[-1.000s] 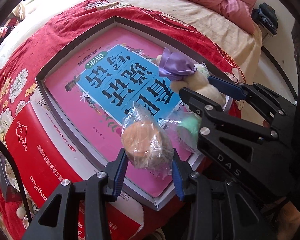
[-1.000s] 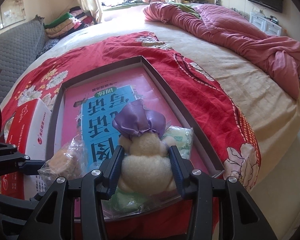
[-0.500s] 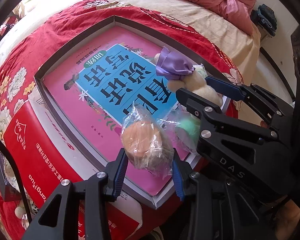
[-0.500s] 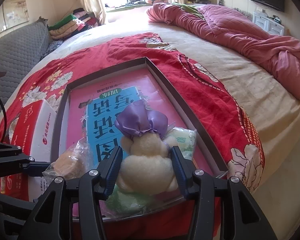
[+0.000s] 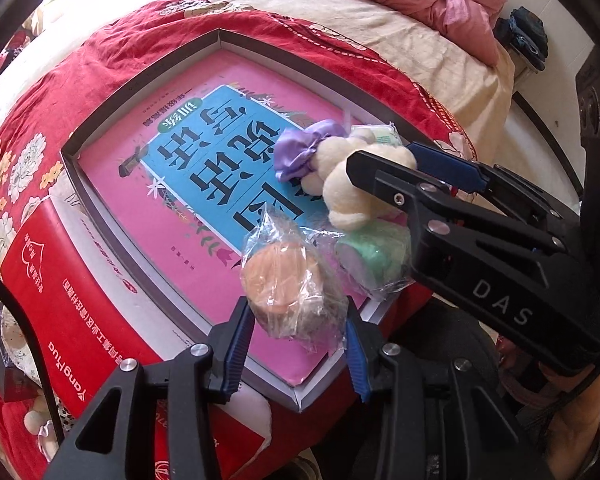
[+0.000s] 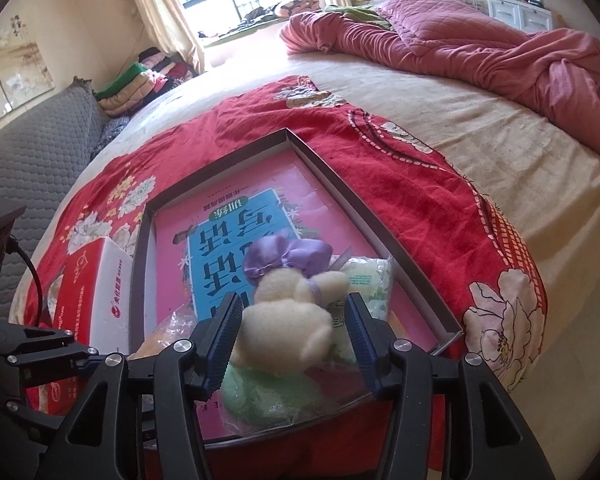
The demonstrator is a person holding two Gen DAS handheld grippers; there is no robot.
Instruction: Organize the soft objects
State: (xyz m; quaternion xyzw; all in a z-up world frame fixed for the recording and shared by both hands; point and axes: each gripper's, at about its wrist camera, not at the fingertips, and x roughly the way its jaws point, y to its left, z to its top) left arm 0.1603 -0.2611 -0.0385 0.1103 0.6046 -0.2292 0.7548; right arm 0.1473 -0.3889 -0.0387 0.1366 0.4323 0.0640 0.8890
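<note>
A bed (image 6: 440, 128) is filling the scene, its cream sheet carrying a crumpled pink quilt (image 6: 480, 40) at the far right and a red floral cloth (image 6: 400, 200) spreading across the near part. On that cloth a shallow grey-rimmed tray (image 5: 140, 80) is lying, a pink and blue book (image 5: 204, 152) covering its floor, and a red and white carton (image 5: 60, 300) is sitting just beside its left side. At the tray's near right corner a bagged green soft item (image 5: 376, 256) is resting under a cream plush toy (image 6: 288, 320) with a purple bow (image 6: 284, 256). The right gripper (image 6: 291, 332) is standing wide open around that plush, its left pad touching the fluff and its right pad a little apart. Left of it, a peach-coloured soft object in a clear bag (image 5: 288, 284) is sitting on the book at the tray's near edge, and the left gripper (image 5: 296, 340) is flanking it, open, pads near the plastic; whether they are touching it I cannot tell.
</note>
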